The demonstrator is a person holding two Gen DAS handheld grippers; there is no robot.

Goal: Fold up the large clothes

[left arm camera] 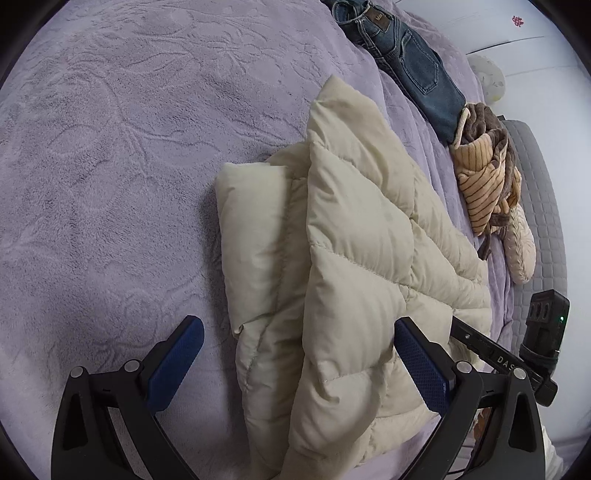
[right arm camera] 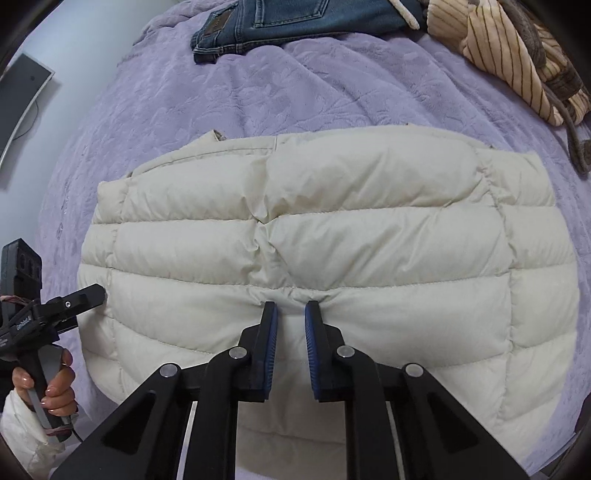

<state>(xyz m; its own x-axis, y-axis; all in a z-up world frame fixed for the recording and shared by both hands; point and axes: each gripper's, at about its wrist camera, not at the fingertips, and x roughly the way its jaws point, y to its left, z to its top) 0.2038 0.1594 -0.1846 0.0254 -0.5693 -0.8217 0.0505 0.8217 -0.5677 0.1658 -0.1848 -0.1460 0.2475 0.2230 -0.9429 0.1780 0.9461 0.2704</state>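
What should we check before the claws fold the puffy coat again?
1. Right claw has pinched the puffy coat: ok, its fingers are closed on a fold of fabric.
2. Left claw has a grip: not ok, it is wide open with the coat's edge between its fingers.
3. Coat lies on the purple blanket: ok.
4. Jeans and striped clothes are out of the way: ok, both lie apart from the coat.
5. Sleeves tucked in: cannot tell, hidden underneath.
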